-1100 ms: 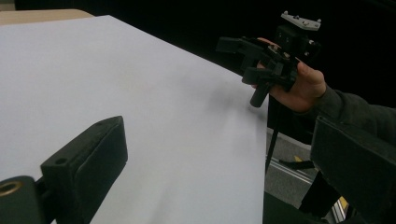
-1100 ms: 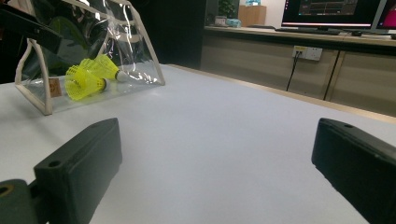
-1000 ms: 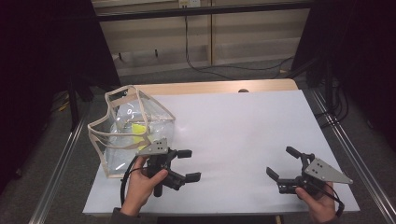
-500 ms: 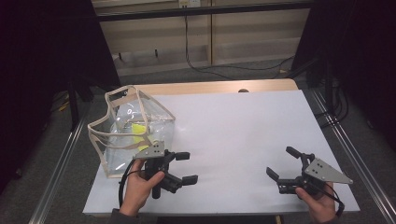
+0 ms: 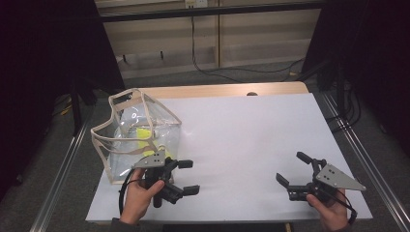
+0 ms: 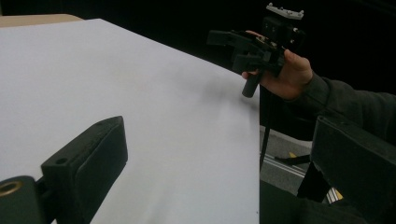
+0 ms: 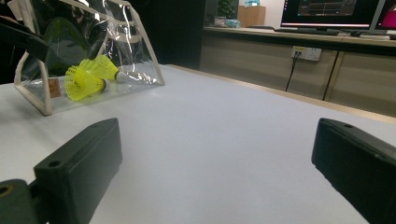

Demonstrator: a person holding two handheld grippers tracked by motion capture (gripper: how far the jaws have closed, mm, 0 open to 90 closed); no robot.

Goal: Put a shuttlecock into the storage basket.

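Note:
A clear plastic bag with beige trim stands upright at the left of the white table. Two yellow shuttlecocks lie inside it; the right gripper view shows the shuttlecocks through the bag's wall. My left gripper hovers just in front of the bag's near right corner, open and holding nothing. My right gripper sits open near the table's front right edge. In the left gripper view, the left gripper faces across the sheet toward the right gripper. Bare white surface lies between the right gripper jaws.
A wooden table edge runs along the far side. Metal rails flank the table on both sides, and cables lie on the floor beyond. Monitors stand on a far counter.
My left gripper has drifted slightly toward the table's near edge, still open. The right gripper and the bag have not moved.

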